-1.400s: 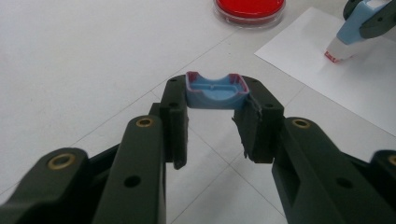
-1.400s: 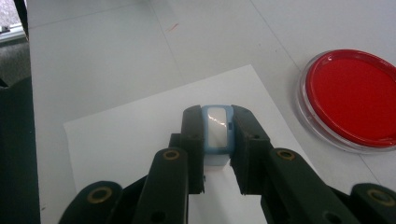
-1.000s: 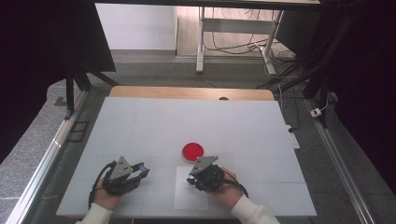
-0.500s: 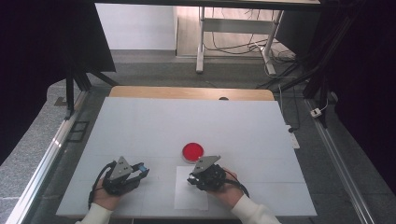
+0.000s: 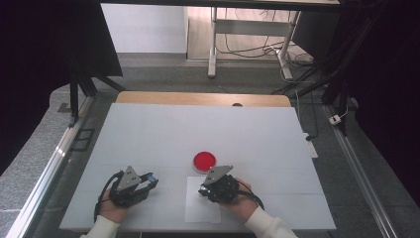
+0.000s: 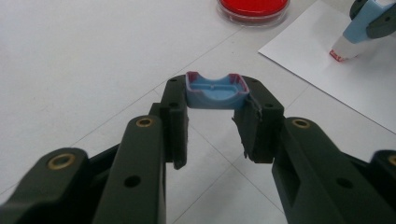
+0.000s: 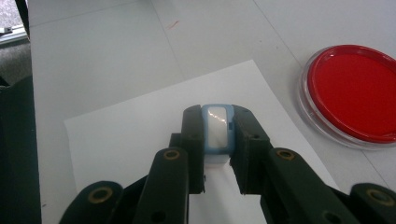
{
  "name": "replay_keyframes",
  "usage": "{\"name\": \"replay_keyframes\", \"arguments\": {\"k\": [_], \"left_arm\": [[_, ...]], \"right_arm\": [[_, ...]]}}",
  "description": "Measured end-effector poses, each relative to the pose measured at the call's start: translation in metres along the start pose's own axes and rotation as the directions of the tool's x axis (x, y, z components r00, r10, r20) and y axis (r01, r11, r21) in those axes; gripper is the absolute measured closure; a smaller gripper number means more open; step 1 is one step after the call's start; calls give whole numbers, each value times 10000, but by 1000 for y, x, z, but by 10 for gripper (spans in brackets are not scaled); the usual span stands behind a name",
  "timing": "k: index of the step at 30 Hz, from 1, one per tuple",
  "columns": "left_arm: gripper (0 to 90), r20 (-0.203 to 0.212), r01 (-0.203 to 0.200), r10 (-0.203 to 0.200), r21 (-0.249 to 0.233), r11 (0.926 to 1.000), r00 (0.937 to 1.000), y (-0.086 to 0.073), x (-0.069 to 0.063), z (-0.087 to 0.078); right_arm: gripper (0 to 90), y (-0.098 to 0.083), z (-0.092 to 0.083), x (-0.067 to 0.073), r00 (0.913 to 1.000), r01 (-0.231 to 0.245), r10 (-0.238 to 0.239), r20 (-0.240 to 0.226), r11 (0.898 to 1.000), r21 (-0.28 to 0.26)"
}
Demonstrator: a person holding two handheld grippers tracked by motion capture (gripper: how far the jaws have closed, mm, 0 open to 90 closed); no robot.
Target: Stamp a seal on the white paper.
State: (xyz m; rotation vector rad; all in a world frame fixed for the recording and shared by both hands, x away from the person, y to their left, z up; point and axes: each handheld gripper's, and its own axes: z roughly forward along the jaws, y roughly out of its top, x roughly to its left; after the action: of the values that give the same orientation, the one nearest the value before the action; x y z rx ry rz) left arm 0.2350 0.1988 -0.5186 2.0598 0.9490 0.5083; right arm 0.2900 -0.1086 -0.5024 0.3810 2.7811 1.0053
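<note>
My left gripper (image 5: 150, 180) rests at the near left of the white table, shut on a small blue cap (image 6: 215, 90) with red-stained edges, held just above the tabletop between the pads (image 6: 215, 99). Over the white sheet of paper (image 5: 197, 212) my right gripper (image 5: 203, 191) is shut on a blue-and-white stamp (image 7: 217, 127). In the left gripper view the stamp (image 6: 357, 28) stands tilted with its red-tinged base on the paper (image 6: 327, 79). A round clear dish with a red ink pad (image 5: 204, 160) sits just beyond the paper.
The white table (image 5: 198, 124) stretches wide and bare beyond the dish, with a wooden strip (image 5: 198, 98) at its far edge. Metal rails run along both sides, and a desk frame with cables (image 5: 247, 44) stands on the floor behind.
</note>
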Motion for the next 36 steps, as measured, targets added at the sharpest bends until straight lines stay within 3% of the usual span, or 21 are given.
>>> {"name": "replay_keyframes", "arguments": {"k": [10, 27, 36], "left_arm": [[650, -33, 43, -43, 4, 10000, 10000, 0, 2, 1], [650, -34, 76, -77, -18, 10000, 10000, -1, 2, 1], [650, -22, 88, -88, -31, 10000, 10000, -1, 3, 0]], "right_arm": [[755, 2, -1, 1, 9999, 47, -48, 97, 9999, 148], [751, 2, -6, -3, 9999, -93, 90, -133, 9998, -189], [751, 4, -17, -8, 9980, -596, 576, -266, 9950, -801]]}}
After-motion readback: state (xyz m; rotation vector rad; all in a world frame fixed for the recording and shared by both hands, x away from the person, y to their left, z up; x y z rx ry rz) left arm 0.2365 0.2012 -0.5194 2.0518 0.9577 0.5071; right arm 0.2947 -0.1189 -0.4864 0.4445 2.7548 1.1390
